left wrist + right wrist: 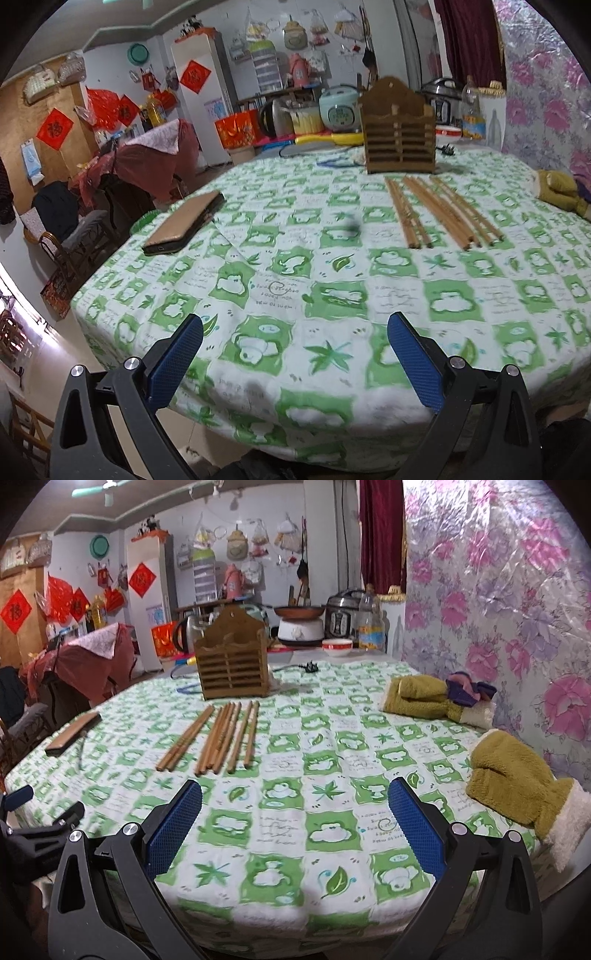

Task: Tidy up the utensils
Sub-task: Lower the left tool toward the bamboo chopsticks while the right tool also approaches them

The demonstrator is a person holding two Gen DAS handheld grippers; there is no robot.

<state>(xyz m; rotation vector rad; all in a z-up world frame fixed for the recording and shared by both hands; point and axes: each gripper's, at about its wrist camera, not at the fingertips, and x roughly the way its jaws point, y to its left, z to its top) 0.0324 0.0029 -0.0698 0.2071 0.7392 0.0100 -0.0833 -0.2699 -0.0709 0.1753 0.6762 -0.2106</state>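
Well ahead of the wide, empty right tool (pixel 295 805), to its left, chopsticks (pixel 214 734) lie before the holder (pixel 232 664).

Round table (pixel 332 387) in green-patterned cloth; on it chopsticks (pixel 439 210), wooden holder (pixel 400 142), phone (pixel 184 223), mittens (pixel 517 786).

Left wrist view: low at near table edge, facing across tablecloth (pixel 280 266) toward far kitchen wall; chopsticks (pixel 439 210) mid-distance, right of centre. Right wrist view: same edge, further right, same heading — chopsticks (pixel 218 734) left of centre. Shared: wooden holder (pixel 400 142) (pixel 232 666), phone case (pixel 184 227) (pixel 74 733), chopsticks — both views.
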